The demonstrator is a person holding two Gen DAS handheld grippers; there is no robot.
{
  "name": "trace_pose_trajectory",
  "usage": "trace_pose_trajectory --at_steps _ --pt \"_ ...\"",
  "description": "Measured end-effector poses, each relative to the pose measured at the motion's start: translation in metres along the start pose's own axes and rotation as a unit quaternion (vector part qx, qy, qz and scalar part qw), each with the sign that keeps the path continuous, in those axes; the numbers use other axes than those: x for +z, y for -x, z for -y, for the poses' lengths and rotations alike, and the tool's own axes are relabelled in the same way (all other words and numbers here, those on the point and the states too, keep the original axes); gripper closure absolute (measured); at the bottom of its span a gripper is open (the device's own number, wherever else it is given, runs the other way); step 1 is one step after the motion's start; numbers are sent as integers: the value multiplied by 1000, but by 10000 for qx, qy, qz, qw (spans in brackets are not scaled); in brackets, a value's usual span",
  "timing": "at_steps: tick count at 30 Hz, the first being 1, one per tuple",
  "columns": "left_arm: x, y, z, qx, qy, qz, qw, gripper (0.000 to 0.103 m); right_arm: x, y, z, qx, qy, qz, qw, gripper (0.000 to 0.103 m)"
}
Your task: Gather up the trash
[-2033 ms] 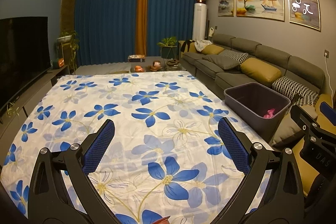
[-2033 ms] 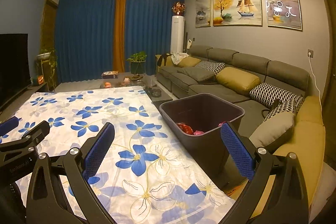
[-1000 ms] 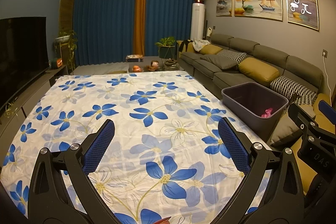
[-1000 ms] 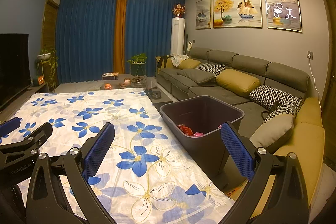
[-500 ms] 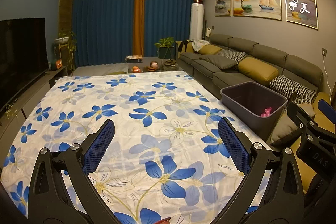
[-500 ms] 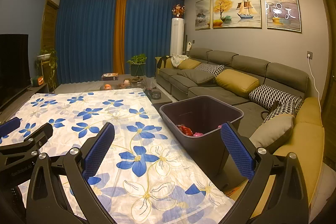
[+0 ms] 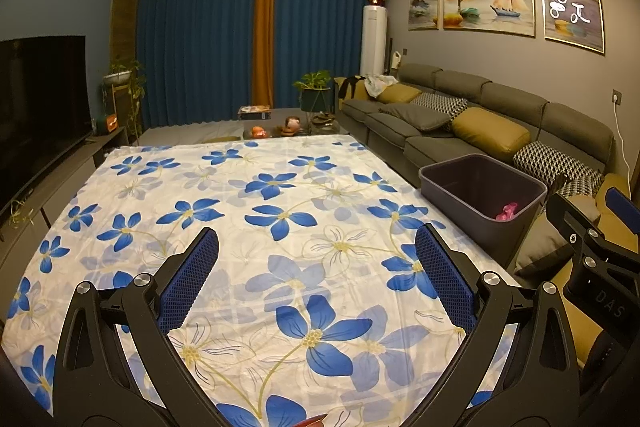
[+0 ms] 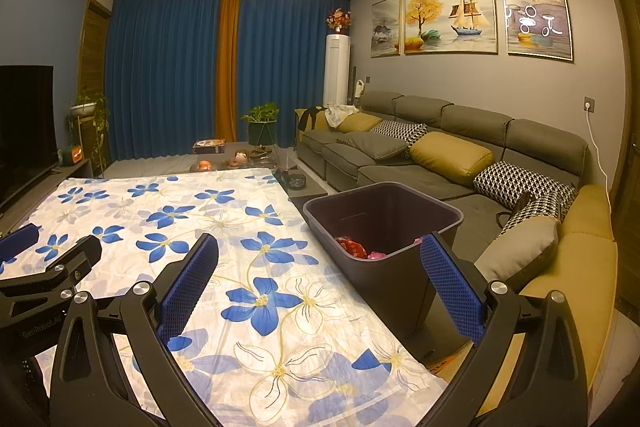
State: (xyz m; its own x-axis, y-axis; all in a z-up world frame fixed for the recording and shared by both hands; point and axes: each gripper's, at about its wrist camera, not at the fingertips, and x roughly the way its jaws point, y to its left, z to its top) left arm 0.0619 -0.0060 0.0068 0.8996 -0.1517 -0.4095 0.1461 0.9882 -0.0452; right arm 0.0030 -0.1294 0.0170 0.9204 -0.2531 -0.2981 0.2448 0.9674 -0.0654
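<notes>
The dark bin [image 8: 404, 267] stands off the right edge of the tabletop [image 7: 280, 227], between it and the sofa [image 8: 440, 155]. Down inside lies the trash [image 8: 352, 246]: a red crumpled piece and pink scraps beside it; from the left wrist view only a pink scrap [image 7: 506, 211] shows in the bin's near corner. The left gripper [image 7: 316, 267] hovers over the flowered cloth, jaws wide apart, nothing between them. The right gripper [image 8: 320, 263] hangs over the tabletop's right edge, jaws apart too and empty, its right finger in front of the bin's rim. Letters "DAS" read on the right gripper's body in the left view; "GenRobot.AI" reads faintly on the left gripper's body in the right view. The cloth spreads broad and flat ahead.
</notes>
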Motion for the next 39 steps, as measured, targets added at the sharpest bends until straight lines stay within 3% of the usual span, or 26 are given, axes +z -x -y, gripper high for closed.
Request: trace_pose_trajectory --at_steps 39 --pt "-2 5 5 3 -147 95 9998 6 -1 2 1 -20 -13 14 10000 6"
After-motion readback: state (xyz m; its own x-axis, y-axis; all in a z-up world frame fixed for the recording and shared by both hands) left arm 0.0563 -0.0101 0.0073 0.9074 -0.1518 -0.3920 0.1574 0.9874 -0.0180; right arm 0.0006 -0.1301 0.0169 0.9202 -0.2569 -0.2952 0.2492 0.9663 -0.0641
